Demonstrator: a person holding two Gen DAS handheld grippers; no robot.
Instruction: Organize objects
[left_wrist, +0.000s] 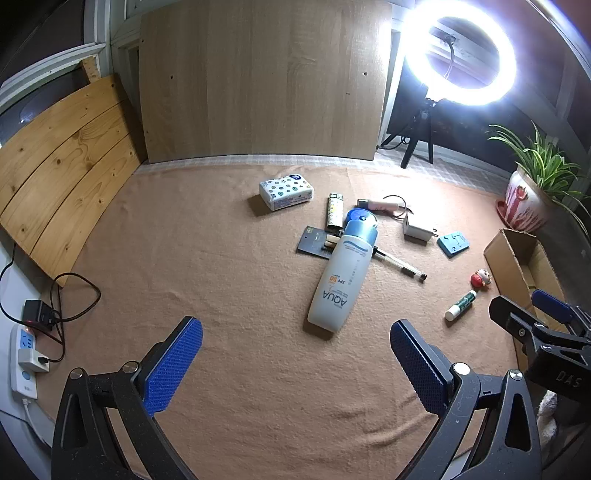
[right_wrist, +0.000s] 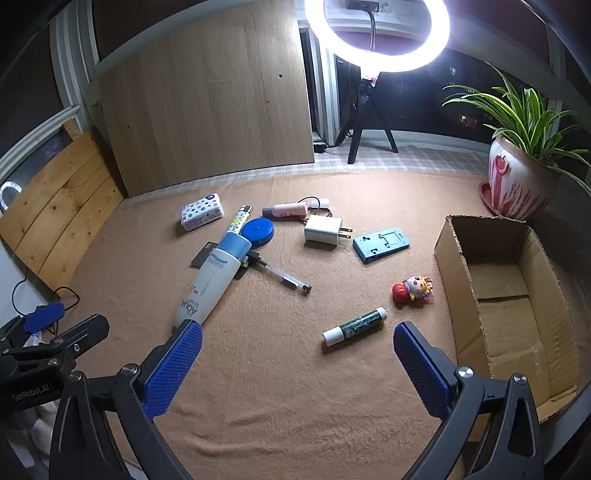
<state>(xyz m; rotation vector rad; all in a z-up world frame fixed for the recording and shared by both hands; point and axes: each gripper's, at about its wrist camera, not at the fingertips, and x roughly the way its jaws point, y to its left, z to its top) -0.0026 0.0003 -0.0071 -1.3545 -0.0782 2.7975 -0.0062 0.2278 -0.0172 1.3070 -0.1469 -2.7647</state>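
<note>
Several small items lie on a tan cloth (left_wrist: 229, 266): a white AQUA bottle (left_wrist: 341, 280) (right_wrist: 210, 284) with a blue cap, a tissue pack (left_wrist: 286, 192) (right_wrist: 202, 211), a lighter (left_wrist: 334, 212), a pen (right_wrist: 280, 277), a white charger (right_wrist: 323, 229), a blue phone case (right_wrist: 380, 243), a small doll (right_wrist: 413, 290) and a green glue stick (right_wrist: 354, 325). An open cardboard box (right_wrist: 454, 280) stands at the right. My left gripper (left_wrist: 295, 328) hovers open just short of the bottle's base. Open too, my right gripper (right_wrist: 297, 334) hangs near the glue stick. Neither holds anything.
A wood board (left_wrist: 258, 81) leans at the back and pine planks (left_wrist: 62, 155) at the left. A ring light on a tripod (right_wrist: 376, 33) and a potted plant (right_wrist: 517, 177) stand behind the cloth. A power strip with cables (left_wrist: 26, 354) lies at the left edge.
</note>
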